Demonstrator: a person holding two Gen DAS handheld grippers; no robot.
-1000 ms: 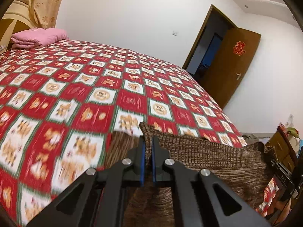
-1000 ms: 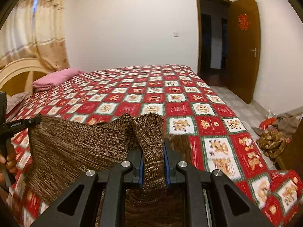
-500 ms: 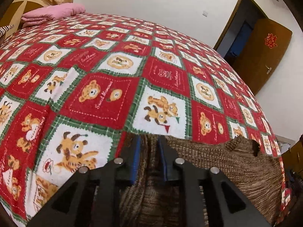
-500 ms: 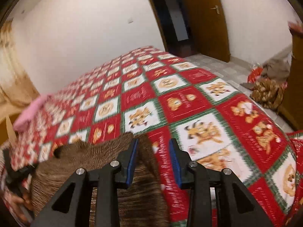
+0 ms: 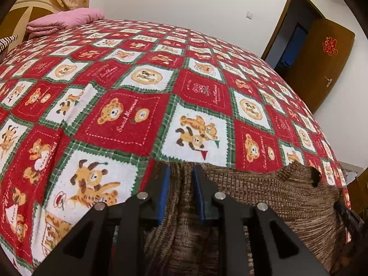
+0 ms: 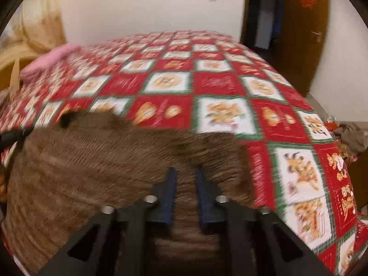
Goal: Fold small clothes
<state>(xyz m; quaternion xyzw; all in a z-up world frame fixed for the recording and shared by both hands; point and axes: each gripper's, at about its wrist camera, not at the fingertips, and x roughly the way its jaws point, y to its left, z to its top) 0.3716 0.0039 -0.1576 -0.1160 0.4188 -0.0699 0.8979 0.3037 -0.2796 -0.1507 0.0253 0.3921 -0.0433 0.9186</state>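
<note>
Two grippers are working one brown knit sweater (image 5: pixel 271 197) at the near edge of a bed covered by a red teddy-bear quilt (image 5: pixel 128 119).

In the left wrist view, the left gripper (image 5: pixel 181 191) is angling down at the sweater's edge, its jaws opening, with a ridge of knit rising between the blue pads (image 5: pixel 164 193) but no longer squeezed by them. The sweater is lying flat to the right, neckline notch toward the far side, which suggests it is being laid out so the folding can start from a smooth shape. A pink folded blanket (image 5: pixel 66 20) is sitting by the headboard, well apart.

In the right wrist view, which is blurring with motion, the right gripper (image 6: pixel 185 191) is hovering over the sweater's (image 6: pixel 96 161) other end, its jaws closing with knit between them; I cannot tell whether the pads are pressing yet. Probably it is re-gripping to tug the cloth straight. A heap of clothes (image 6: pixel 349 135) is lying on the floor beyond the bed.
</note>
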